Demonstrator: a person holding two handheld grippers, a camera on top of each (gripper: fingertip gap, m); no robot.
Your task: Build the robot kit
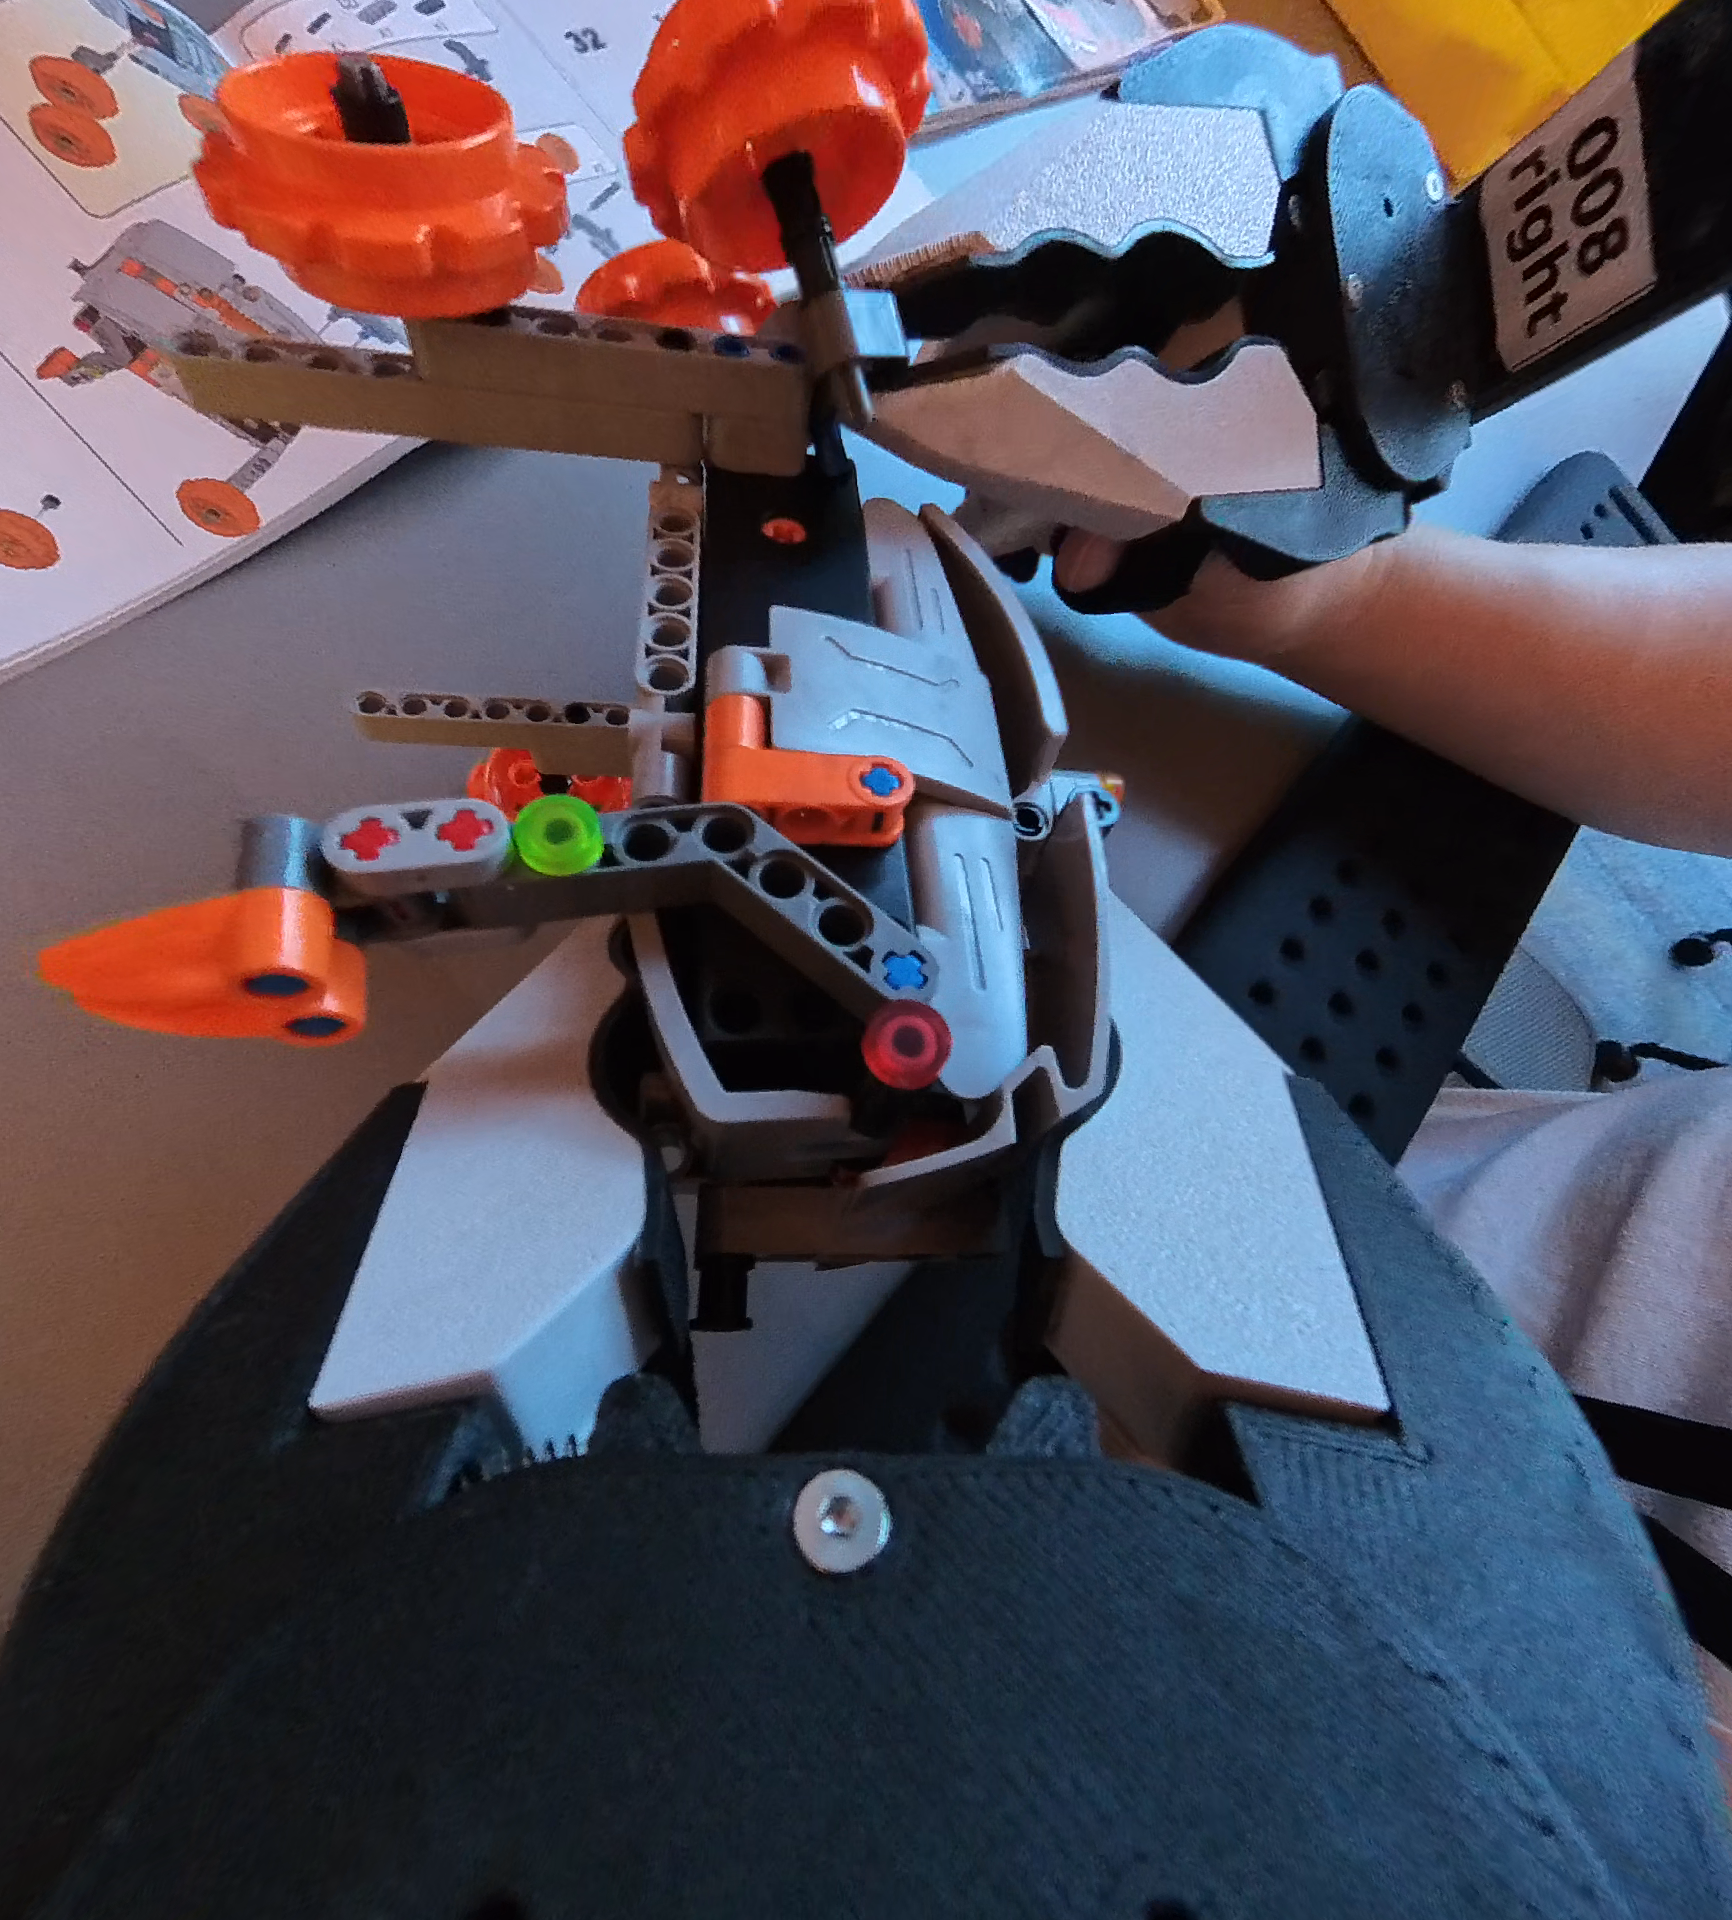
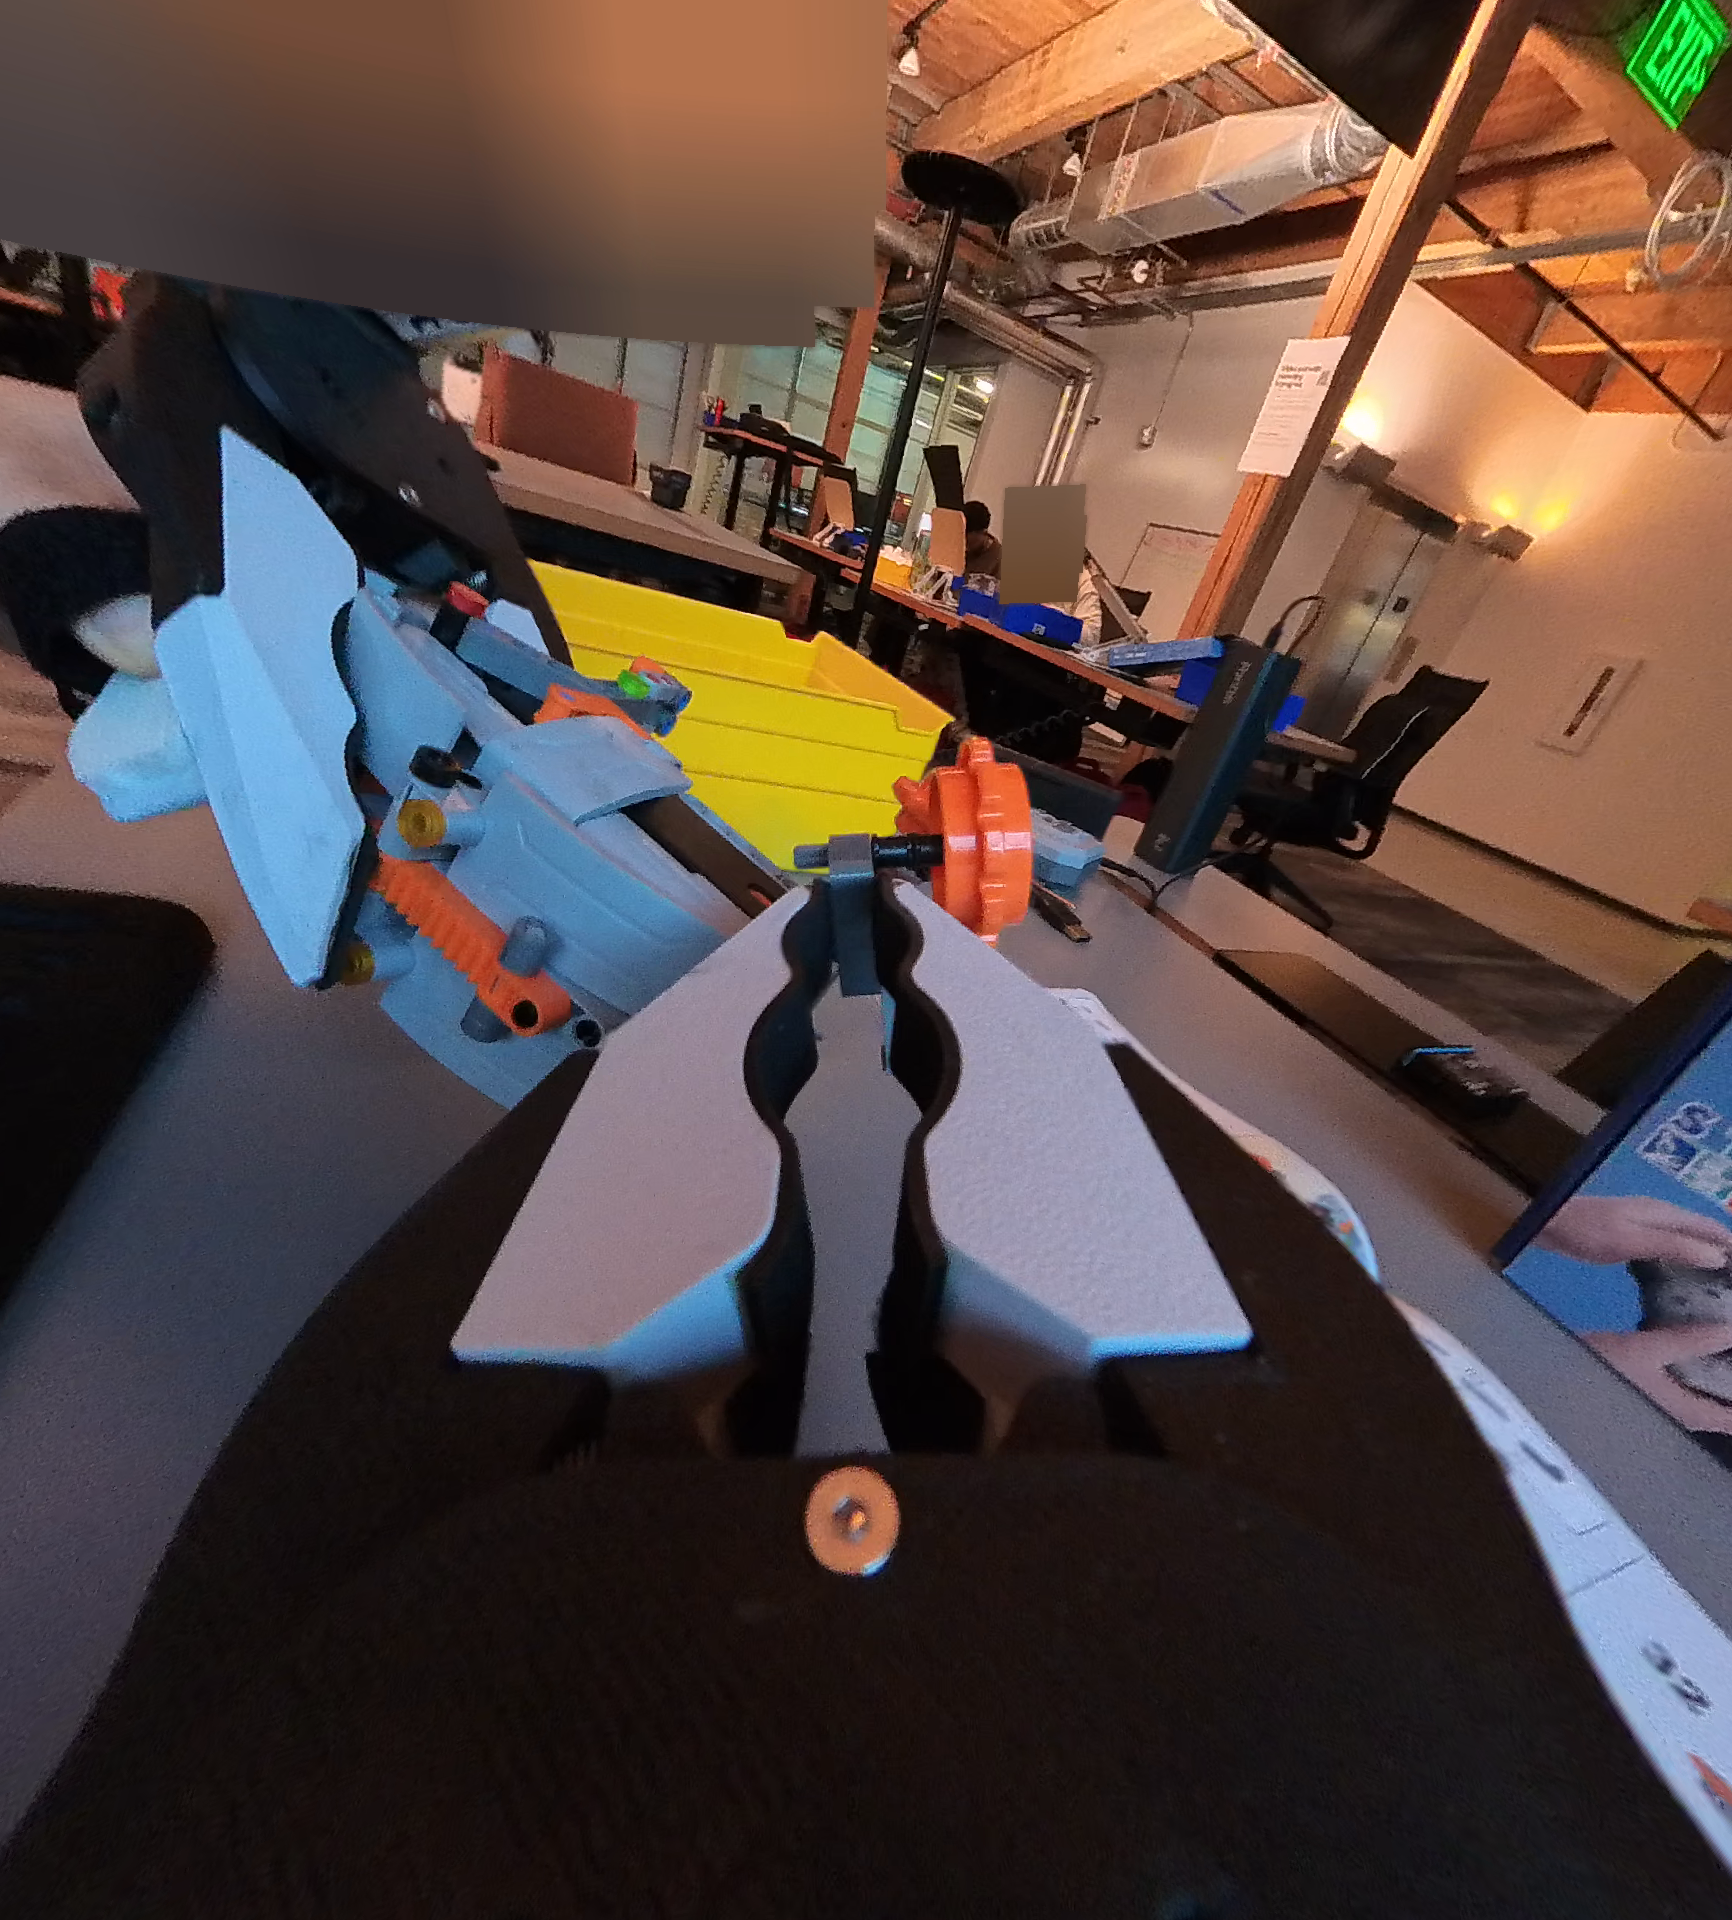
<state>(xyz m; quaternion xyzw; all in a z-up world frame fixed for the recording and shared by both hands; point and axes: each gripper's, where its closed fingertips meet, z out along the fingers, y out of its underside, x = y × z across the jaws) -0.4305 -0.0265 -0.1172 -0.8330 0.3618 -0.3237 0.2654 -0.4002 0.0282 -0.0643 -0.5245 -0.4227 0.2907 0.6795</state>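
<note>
Left gripper is clamping the grey-and-orange brick model by its tail end, jaws closed on the body from both sides. Model is sticking out straight ahead of the fingers, off the table.

Ahead of the left fingertips: bent grey beam with a green stud and a red stud. An orange claw is hanging off to the left of the tips. At the far end a tan beam is running crosswise, carrying an orange wheel on its left part.

Right gripper is coming in from the right of the model's far end, jaws narrow, pinching a small grey connector at the tips. A black axle is running through that connector with a second orange wheel on it, just past the tips. In the left wrist view the same connector is sitting right against the end of the tan beam; can't tell if it's seated.

Around the right gripper: yellow bin beyond the model, a blue box to its right, an instruction booklet lying under and right of it. Same booklet is showing ahead-left of the left gripper, flat on the table. A bare forearm is showing behind the right gripper.
</note>
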